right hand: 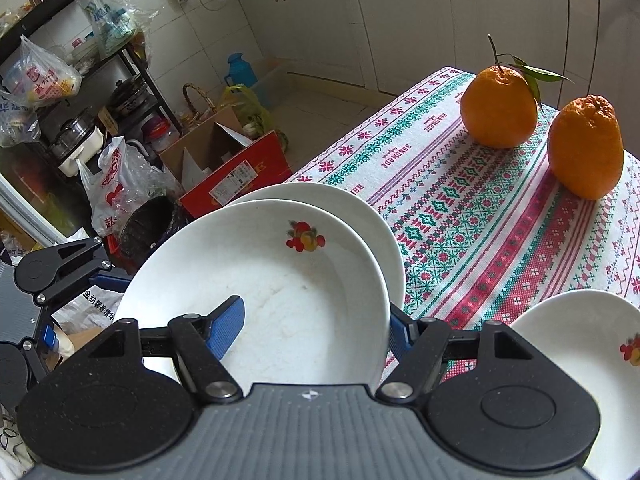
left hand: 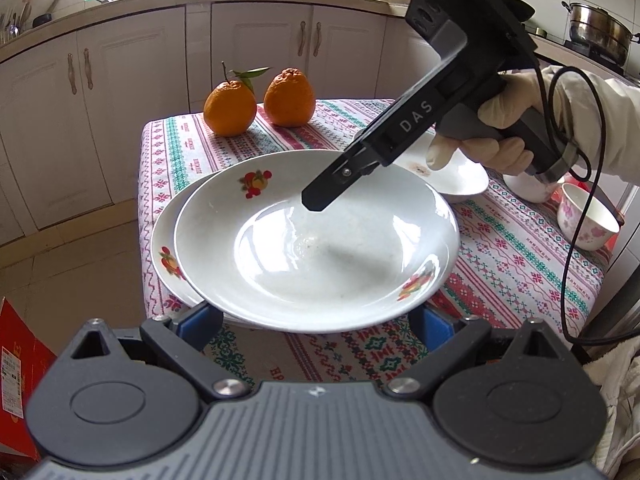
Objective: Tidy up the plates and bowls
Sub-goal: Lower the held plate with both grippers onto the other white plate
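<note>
Mid-stacking: right gripper (right hand: 316, 328) fingers straddling the top plate (right hand: 280, 280) rim, not clamped; left gripper (left hand: 316, 320) open underneath. Next, seat it squarely on the lower plate (left hand: 168, 240).

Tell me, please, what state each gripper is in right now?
Left gripper: open, holding nothing.
Right gripper: open, jaws astride the rim of the top plate, not clamped on it.

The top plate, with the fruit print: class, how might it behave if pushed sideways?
The top plate looks glazed and glossy, so it would probably slide over the lower plate. It looks ceramic, likely rigid and chippable. It sits off-centre near the table edge, so it might tip.
</note>
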The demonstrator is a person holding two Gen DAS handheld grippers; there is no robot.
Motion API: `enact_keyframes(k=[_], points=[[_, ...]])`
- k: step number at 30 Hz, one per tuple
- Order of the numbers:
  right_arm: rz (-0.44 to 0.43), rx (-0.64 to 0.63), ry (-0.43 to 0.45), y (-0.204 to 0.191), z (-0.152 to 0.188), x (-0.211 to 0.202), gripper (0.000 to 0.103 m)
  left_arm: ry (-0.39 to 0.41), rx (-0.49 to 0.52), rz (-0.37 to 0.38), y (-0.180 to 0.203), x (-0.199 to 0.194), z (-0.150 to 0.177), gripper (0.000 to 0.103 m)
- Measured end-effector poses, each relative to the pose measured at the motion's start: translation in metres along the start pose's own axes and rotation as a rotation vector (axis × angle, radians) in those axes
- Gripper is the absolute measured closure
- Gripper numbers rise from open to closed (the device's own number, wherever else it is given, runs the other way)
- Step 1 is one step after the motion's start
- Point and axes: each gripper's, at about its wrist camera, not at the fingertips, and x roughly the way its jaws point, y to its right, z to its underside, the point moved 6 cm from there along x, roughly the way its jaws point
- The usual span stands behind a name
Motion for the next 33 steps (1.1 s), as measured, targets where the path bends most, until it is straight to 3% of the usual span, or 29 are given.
enact_keyframes(k=[13, 23, 33], points=[[0.004, -0.004, -0.006, -0.002, -0.002, 0.0, 0.025, -0.021, 0.045, -0.023, -0.004, 0.003, 0.0, 0.004], [-0.01, -0.045, -0.019, -0.013, -0.013, 0.018, 0.025, -0.013, -0.012, -0.057, -0.015, -0.009, 0.004, 0.004], [-0.001, -0.021, -0.048, -0.005, -0.01, 0.028, 0.025, -0.019, -0.005, -0.054, -0.018, -0.006, 0.001, 0.004]])
